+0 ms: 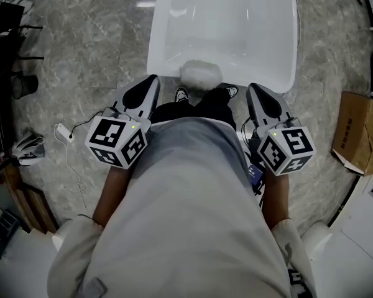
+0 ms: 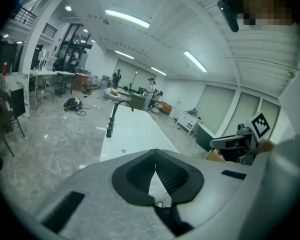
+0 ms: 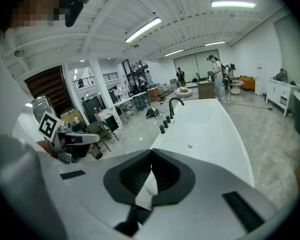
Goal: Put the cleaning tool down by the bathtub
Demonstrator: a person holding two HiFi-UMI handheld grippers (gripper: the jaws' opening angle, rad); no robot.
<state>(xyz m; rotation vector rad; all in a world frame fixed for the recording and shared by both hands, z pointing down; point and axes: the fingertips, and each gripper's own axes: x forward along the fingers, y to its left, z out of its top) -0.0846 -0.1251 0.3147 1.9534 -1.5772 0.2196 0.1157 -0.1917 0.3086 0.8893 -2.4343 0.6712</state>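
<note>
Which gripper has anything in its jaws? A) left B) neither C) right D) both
B: the left gripper and the right gripper each show their jaws closed tip to tip with nothing between them. The fluffy white thing sits apart at the bathtub's near end.

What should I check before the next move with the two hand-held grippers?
1. Left hand-held gripper empty: ok, jaws together on nothing.
2. Right hand-held gripper empty: ok, jaws together on nothing.
3. White fluffy tool by the bathtub: ok, at its near end.
4. Tool on floor or on rim: cannot tell.
5. White cable away from the shoes: ok, off to the left.
</note>
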